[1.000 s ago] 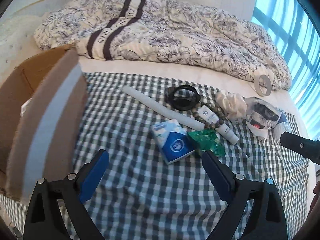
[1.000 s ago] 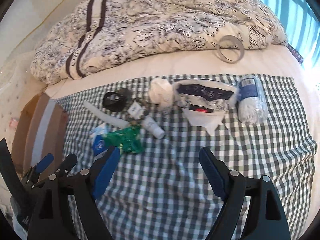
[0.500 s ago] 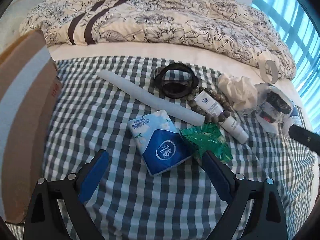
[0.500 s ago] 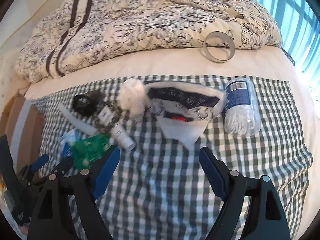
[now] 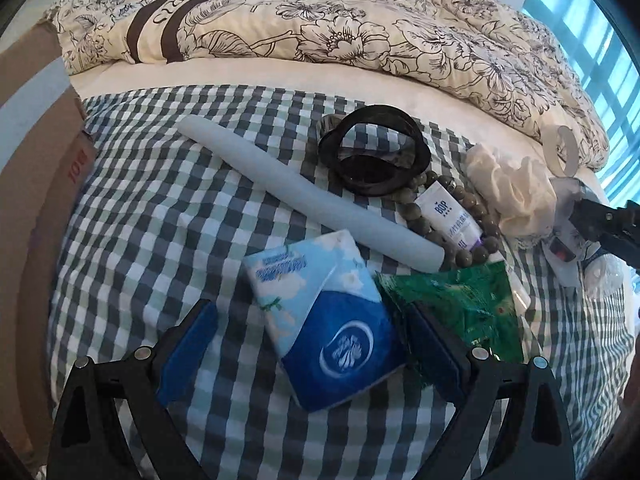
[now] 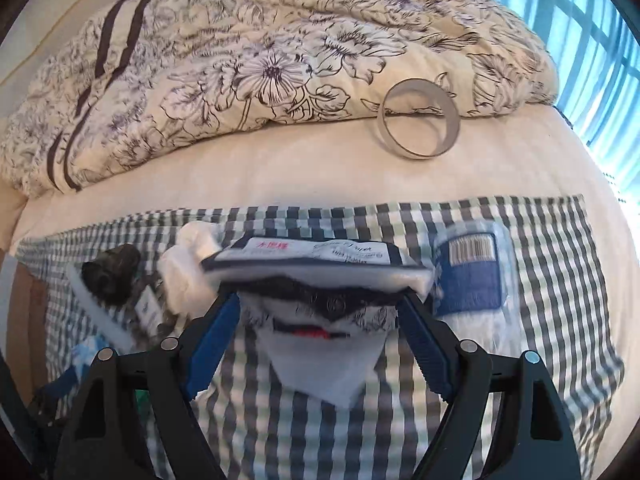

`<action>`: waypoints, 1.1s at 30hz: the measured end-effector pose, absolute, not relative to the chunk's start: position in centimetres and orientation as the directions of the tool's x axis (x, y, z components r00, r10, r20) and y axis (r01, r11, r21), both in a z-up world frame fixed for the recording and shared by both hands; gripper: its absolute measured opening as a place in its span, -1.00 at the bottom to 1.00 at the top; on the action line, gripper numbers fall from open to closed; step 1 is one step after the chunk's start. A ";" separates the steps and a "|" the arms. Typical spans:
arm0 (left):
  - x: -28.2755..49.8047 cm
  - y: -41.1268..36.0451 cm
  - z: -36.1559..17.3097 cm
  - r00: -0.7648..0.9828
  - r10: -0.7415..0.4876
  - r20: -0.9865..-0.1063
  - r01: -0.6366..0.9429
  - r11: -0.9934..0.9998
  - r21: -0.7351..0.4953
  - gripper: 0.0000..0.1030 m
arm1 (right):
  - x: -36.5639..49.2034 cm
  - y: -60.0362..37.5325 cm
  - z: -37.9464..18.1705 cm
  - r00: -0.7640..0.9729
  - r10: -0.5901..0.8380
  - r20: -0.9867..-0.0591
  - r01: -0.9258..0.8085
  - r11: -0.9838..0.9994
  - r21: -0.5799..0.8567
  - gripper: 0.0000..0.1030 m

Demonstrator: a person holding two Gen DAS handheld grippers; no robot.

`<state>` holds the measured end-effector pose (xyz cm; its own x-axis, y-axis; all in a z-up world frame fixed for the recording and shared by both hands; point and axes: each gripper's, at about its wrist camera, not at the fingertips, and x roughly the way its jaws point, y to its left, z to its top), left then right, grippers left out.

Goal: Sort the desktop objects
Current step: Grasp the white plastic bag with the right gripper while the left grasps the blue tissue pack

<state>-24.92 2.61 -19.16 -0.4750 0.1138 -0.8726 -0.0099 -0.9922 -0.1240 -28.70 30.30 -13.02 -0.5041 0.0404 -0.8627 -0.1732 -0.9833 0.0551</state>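
Now my left gripper (image 5: 308, 344) hangs low over the checked cloth (image 5: 160, 216) with its jaws spread wide, and the blue tissue pack (image 5: 320, 312) lies between them, on the cloth. Whether the blue pads (image 5: 188, 352) touch the pack I cannot tell. Just right of the pack lies a crumpled green wrapper (image 5: 456, 300), partly under my right-hand finger. Beyond the pack a long pale blue tube (image 5: 308, 192) lies slanted, and behind it a black ring-shaped thing (image 5: 376, 156) rests on the cloth. A small white tube with the print "BOP" (image 5: 448, 216) lies across a string of dark beads (image 5: 468, 256), and a crumpled white cloth (image 5: 512, 188) sits to the right of them. At the left edge stands a cardboard box (image 5: 32, 200).

My right gripper (image 6: 320, 340) is also spread apart, one jaw on each side of a white packet with a dark blue band and a red mark (image 6: 320, 280). The packet sits between the fingers, but the jaws do not look pressed on it. Just right of it lies a clear bag with a blue barcode label (image 6: 468, 276). Farther away, a metal ring (image 6: 420, 120) leans at the foot of the flowered duvet (image 6: 260, 60), on the cream sheet (image 6: 200, 188).
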 end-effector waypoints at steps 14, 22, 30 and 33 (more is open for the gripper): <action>-25.1 3.5 -17.6 -0.495 0.065 -0.866 -0.041 -0.998 -0.051 0.14 | -30.1 28.1 -13.9 -0.530 0.091 -0.843 -0.049 -0.996 -0.077 0.65; -24.1 3.0 -16.8 -0.484 0.057 -0.873 -0.018 -0.998 -0.055 0.14 | -27.6 27.4 -15.5 -0.449 0.015 -0.893 0.009 -1.000 -0.022 -0.86; -22.7 2.2 -16.2 -0.492 0.054 -0.869 -0.008 -0.998 -0.058 0.14 | -25.5 31.3 -11.6 -0.503 -0.154 -0.850 -0.100 -0.967 0.235 0.62; -22.6 2.3 -16.3 -0.490 0.063 -0.869 -0.009 -0.998 -0.067 0.15 | -26.5 32.4 -9.9 -0.532 -0.164 -0.831 -0.154 -0.946 0.285 0.61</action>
